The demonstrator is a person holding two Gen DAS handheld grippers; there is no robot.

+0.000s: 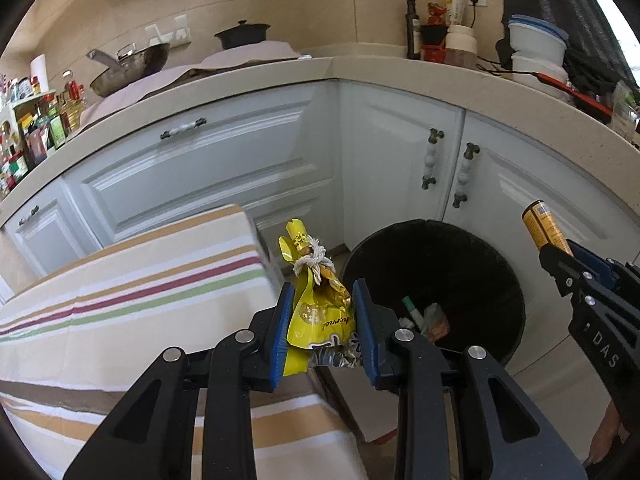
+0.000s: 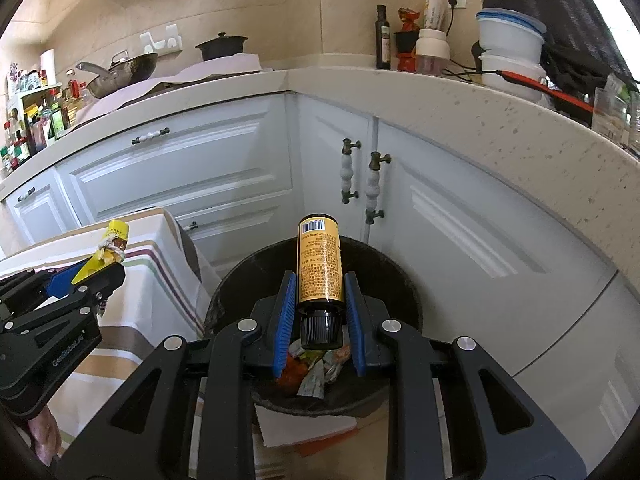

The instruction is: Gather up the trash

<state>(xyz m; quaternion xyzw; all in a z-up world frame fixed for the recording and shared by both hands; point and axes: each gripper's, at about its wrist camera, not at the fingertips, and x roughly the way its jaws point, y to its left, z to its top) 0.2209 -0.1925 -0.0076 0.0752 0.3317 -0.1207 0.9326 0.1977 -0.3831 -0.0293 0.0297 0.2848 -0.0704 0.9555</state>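
One yellow snack bag [image 1: 316, 312], tied with white string, and one orange bottle [image 2: 320, 264] are held above one black trash bin [image 1: 516, 300] that stands on the floor by the white cabinets [image 1: 208, 168]. The left gripper [image 1: 322, 320] has its jaws clenched on the bag, whose knotted end points away from the camera. The right gripper [image 2: 318, 308] has its jaws narrowly set, grasping the bottle near its black cap; its long axis runs along the fingers, base forward, over the bin.

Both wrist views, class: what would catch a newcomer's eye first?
The yellow snack bag, tied with string, is clamped in the left gripper beside the striped tablecloth. The right gripper holds an orange bottle, cap toward the camera. Below both sits the black bin, already holding wrappers.
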